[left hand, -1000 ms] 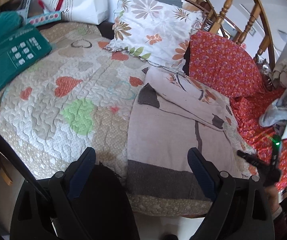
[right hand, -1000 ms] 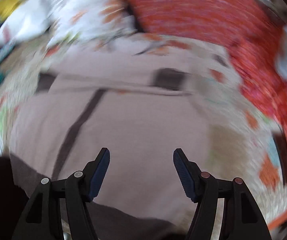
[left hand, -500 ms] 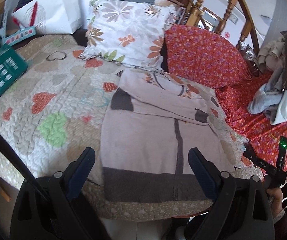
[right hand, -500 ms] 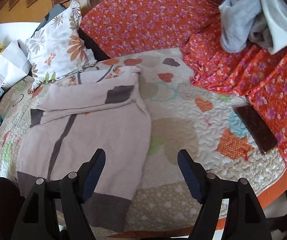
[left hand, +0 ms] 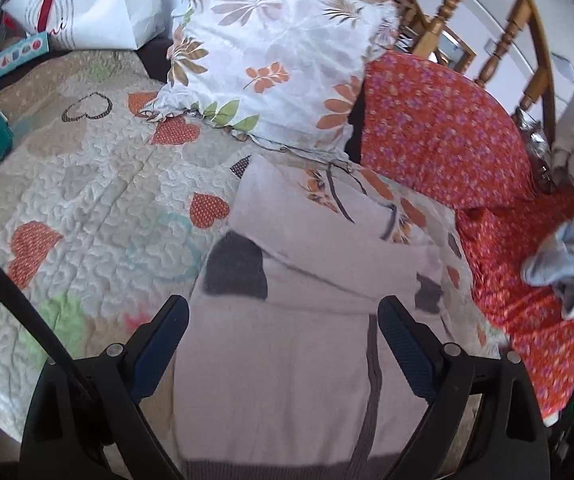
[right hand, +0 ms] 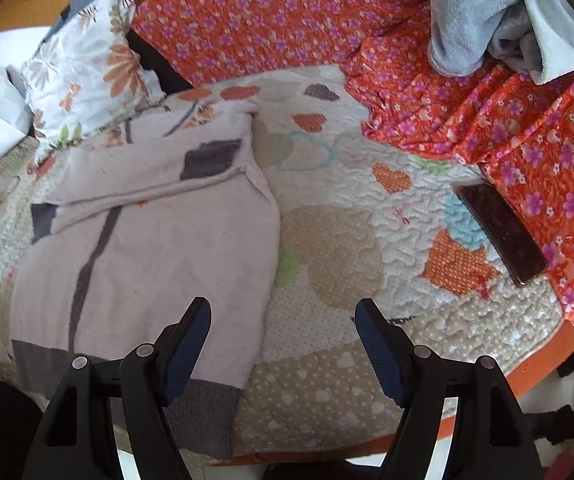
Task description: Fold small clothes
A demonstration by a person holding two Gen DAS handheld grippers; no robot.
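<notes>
Pale pink, the small sweater [right hand: 147, 240] lay flat on the quilt [right hand: 347, 248], just in front of the flowery pillow [left hand: 271, 56], sleeves already folded in; next, I think, the bottom hem needed grabbing; the left gripper [left hand: 283, 320] hung over it, the right gripper [right hand: 283, 320] by its edge, both wide open, holding nothing.

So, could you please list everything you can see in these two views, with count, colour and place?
sweater: one, pale pink with dark grey trim, spread on the quilt, sleeves folded across.
quilt: one, beige with hearts, covering the bed.
floral pillow: one, white, behind the sweater.
red floral blanket: one, at the bed's right and far side.
grey clothes: a pile, on the blanket.
phone: one, dark, at the blanket's edge.
paper bag: one, white, far left.
wooden railing: one, behind.
left gripper: open, over the sweater.
right gripper: open, at the sweater's right edge.
</notes>
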